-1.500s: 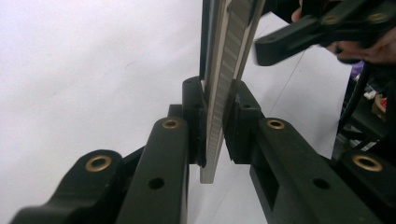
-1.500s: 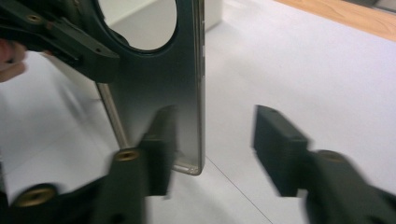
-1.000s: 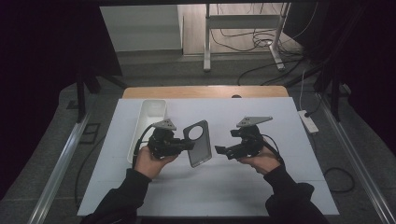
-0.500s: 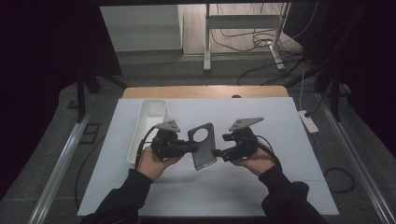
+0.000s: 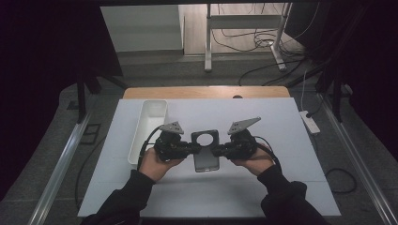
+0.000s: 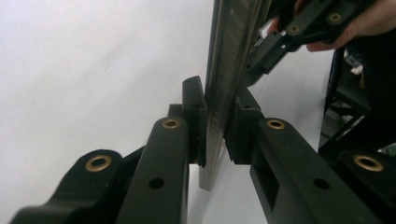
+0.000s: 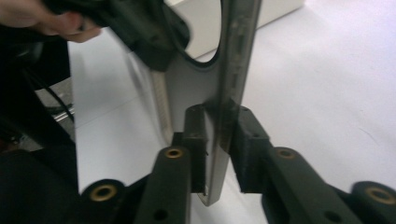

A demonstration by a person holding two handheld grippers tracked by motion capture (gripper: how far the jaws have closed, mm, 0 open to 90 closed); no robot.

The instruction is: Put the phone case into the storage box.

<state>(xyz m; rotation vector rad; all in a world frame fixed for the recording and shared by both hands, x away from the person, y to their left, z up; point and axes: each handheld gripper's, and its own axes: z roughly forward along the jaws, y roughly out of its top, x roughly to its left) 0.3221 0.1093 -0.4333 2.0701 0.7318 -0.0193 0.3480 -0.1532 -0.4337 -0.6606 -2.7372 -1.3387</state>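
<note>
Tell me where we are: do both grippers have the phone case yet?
Looks done: the left gripper is clamped on the phone case at its left edge, holding it above the table. In hand: the right gripper has just been closing its jaws, and the right gripper view shows them pressing the opposite edge. Left, probably: carrying it on, perhaps to the white bin.
</note>
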